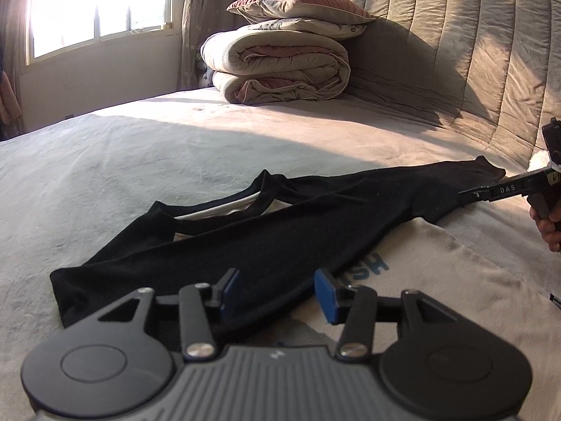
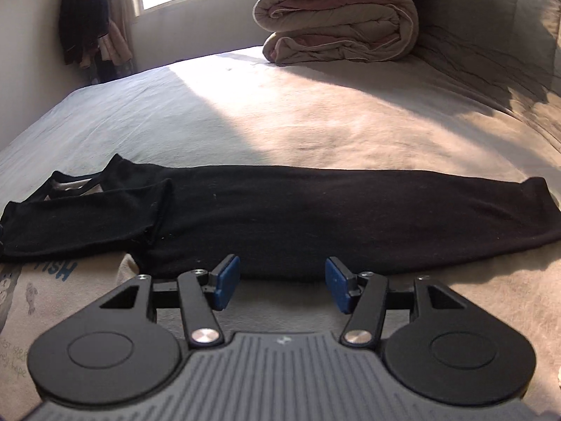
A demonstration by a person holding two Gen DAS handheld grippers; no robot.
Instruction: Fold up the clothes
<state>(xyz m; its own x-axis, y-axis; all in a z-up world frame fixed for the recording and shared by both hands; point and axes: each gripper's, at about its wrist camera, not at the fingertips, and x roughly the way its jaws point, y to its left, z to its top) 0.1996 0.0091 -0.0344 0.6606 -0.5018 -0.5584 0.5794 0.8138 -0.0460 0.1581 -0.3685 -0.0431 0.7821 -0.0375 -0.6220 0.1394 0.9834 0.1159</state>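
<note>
A black long-sleeved garment (image 1: pixel 280 231) lies on the bed as a long narrow strip, neckline at the left and hem at the right. In the right wrist view the same black garment (image 2: pixel 280 217) runs across the frame with a sleeve laid over its left part. My left gripper (image 1: pixel 278 291) is open, its blue pads apart over the garment's near edge and pressing nothing. My right gripper (image 2: pixel 283 280) is open just in front of the garment's near edge, nothing between its pads. In the left wrist view the right gripper (image 1: pixel 471 194) sits at the hem end, held by a hand (image 1: pixel 547 224).
A cream cloth with blue lettering (image 1: pixel 420 263) lies under the garment on the grey bed sheet (image 1: pixel 175 147). A folded duvet stack with a pillow (image 1: pixel 280 66) sits at the far side by the padded headboard (image 1: pixel 455 52). Clothes hang in a corner (image 2: pixel 84 17) beside the window (image 1: pixel 98 7).
</note>
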